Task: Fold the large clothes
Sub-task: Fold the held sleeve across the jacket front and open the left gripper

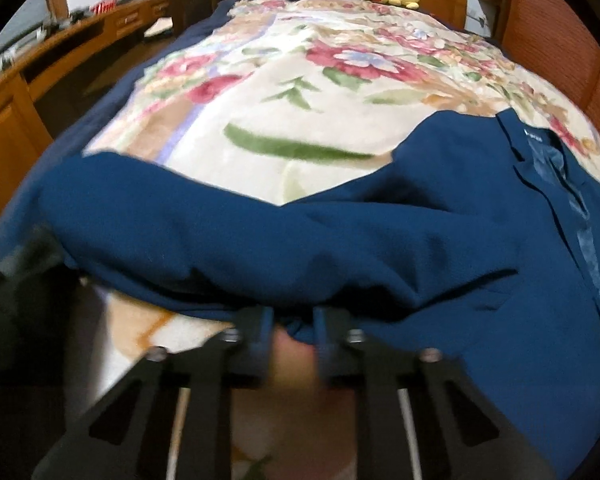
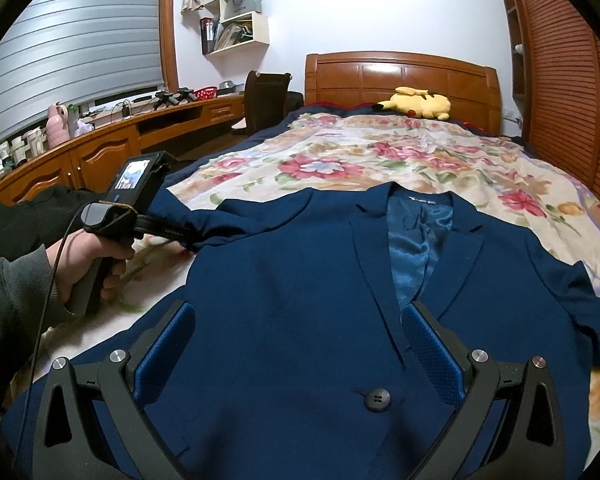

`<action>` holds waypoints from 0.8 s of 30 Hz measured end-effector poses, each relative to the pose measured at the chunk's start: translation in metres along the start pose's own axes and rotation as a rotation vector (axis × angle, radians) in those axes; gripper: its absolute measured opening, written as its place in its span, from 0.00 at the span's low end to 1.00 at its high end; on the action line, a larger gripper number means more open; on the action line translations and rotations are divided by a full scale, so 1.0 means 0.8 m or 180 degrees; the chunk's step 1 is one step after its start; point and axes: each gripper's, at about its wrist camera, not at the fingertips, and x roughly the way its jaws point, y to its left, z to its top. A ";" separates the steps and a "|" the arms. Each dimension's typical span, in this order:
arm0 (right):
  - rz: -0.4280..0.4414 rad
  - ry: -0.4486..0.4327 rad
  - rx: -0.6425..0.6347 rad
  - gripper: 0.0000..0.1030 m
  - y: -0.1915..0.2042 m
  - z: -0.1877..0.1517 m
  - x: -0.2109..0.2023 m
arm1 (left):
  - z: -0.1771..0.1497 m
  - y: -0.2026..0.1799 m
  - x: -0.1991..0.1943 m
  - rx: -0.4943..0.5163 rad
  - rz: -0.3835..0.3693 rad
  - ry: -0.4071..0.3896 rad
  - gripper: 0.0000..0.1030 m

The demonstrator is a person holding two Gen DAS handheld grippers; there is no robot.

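**Left tool pinches the jacket sleeve**

A dark blue suit jacket (image 2: pixel 300 280) lies face up on the flowery blanket (image 2: pixel 340 160) of the bed, near the foot edge. The left tool (image 1: pixel 294 326) is closed tight on the end of the jacket's sleeve (image 1: pixel 180 220). The right tool (image 2: pixel 296 344) hangs over the jacket's front, its jaws wide apart, holding nothing. A yellow plush toy (image 2: pixel 418 106) rests by the wooden headboard (image 2: pixel 400 76).

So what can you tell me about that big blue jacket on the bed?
The blue jacket is a dark navy suit jacket of matte woven cloth with a shiny blue lining, notched lapels, a small label at the neck and one dark button. It lies front up on the flowery blanket, collar toward the headboard. The left gripper pinches its sleeve; the right gripper hovers open above its front.
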 end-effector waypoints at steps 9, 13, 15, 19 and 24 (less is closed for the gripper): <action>-0.0073 -0.0047 -0.0048 1.00 -0.015 0.002 -0.015 | 0.008 -0.037 -0.088 0.0279 -0.0095 -0.0517 0.04; -0.0072 -0.0061 0.0003 1.00 -0.029 0.003 -0.023 | -0.003 -0.069 -0.134 0.0517 -0.0312 -0.0668 0.04; -0.0091 -0.0061 0.0021 1.00 -0.034 0.002 -0.025 | -0.008 -0.088 -0.143 0.0629 -0.0406 -0.0670 0.04; -0.0103 -0.0061 0.0082 1.00 -0.037 0.000 -0.028 | -0.025 -0.122 -0.159 0.0809 -0.0577 -0.0666 0.04; -0.0086 -0.0025 0.0040 1.00 -0.026 -0.001 -0.024 | -0.047 -0.133 -0.167 0.0857 -0.0502 -0.0637 0.10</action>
